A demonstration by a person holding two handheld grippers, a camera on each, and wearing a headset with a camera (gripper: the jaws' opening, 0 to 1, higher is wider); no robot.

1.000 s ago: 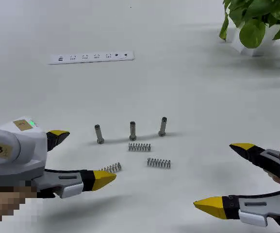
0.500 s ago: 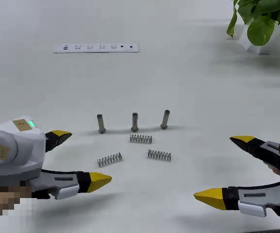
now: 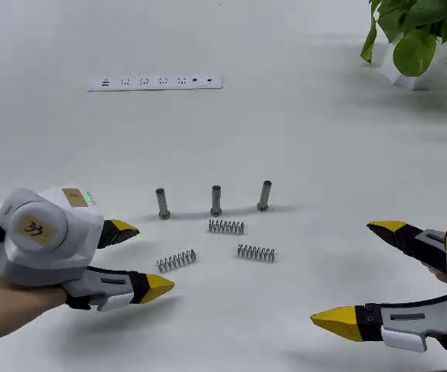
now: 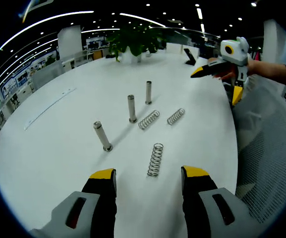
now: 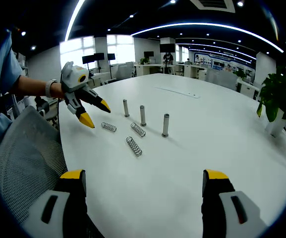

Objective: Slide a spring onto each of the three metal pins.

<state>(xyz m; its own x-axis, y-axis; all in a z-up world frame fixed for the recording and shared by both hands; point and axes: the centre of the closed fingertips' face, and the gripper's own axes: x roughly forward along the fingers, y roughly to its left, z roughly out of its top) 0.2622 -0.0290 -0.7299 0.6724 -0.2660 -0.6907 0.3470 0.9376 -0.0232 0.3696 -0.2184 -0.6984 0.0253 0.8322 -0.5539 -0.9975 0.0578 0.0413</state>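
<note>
left gripper (image 3: 147,258) moved nearer spring (image 3: 177,260) | 3 pins (image 3: 216,200) bare | sticker (image 3: 33,229) digits unclear

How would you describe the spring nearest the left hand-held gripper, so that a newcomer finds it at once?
On the white table stands a row of three upright metal pins. The one meant lies in front of that row: the leftmost spring, just ahead of the left hand-held gripper. Unlike the middle spring and the right spring, it lies slanted.

Left hand-held gripper (image 3: 143,258) farther forward than a moment ago, nearer the leftmost pin (image 3: 162,204) and nearest spring (image 3: 177,260)
</note>
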